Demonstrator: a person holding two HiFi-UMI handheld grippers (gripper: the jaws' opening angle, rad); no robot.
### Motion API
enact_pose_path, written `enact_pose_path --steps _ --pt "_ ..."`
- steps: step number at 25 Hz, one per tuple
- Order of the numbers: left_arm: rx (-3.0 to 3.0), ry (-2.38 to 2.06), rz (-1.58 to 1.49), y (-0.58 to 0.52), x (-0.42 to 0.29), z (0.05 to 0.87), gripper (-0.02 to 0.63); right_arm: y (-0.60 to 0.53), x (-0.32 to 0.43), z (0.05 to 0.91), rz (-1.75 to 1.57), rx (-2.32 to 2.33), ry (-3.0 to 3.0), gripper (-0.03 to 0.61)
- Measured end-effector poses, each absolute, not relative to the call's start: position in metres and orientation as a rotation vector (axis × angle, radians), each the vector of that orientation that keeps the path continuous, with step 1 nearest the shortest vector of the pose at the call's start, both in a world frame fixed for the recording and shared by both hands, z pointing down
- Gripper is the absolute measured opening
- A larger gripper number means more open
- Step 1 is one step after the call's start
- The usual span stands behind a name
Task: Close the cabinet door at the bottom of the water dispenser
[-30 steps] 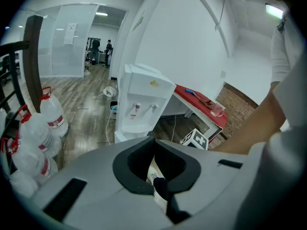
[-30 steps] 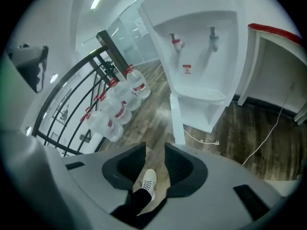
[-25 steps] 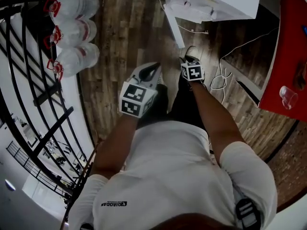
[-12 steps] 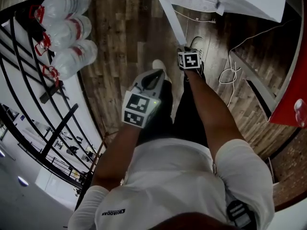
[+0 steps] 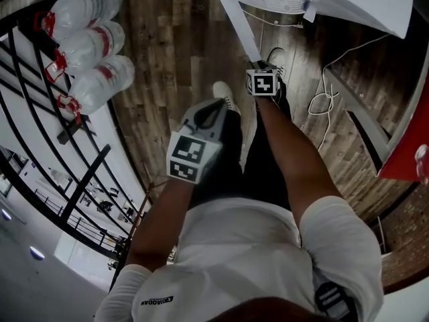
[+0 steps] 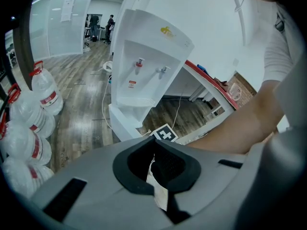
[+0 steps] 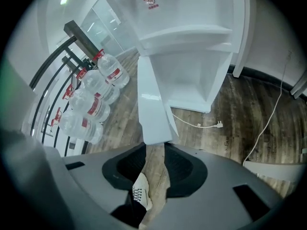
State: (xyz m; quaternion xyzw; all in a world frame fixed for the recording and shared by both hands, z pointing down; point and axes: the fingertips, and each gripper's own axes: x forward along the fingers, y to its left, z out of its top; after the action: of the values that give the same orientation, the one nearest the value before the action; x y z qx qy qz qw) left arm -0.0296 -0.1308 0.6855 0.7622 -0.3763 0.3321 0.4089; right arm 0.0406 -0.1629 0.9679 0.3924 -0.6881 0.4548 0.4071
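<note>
Right tongs (image 7: 154, 147) parted at open cabinet door (image 7: 152, 110), water bottles (image 7: 93, 102) nearby

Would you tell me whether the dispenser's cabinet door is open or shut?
Open: the cabinet door stands swung out, baring the white compartment behind it.

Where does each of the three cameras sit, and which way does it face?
Head view: on the person's head, facing steeply down at the wooden floor; white shirt, both forearms show.
Left gripper view: on left tongs, facing the white water dispenser's front; right forearm shows.
Right gripper view: on right tongs, facing its open white cabinet door; white shoe shows.
Both gripper views show clear water bottles.
</note>
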Motion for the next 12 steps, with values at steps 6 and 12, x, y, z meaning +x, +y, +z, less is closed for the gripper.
enact_pose_path --steps 6,12 --pt "1.926 -0.926 0.836 -0.136 -0.022 0.688 -0.003 -0.175 0.063 0.968 1.107 1.046 -1.703 0.117" --pt "1.94 -0.904 0.832 -0.143 -0.012 0.691 -0.003 -0.193 0.087 0.968 1.031 1.031 -1.715 0.117"
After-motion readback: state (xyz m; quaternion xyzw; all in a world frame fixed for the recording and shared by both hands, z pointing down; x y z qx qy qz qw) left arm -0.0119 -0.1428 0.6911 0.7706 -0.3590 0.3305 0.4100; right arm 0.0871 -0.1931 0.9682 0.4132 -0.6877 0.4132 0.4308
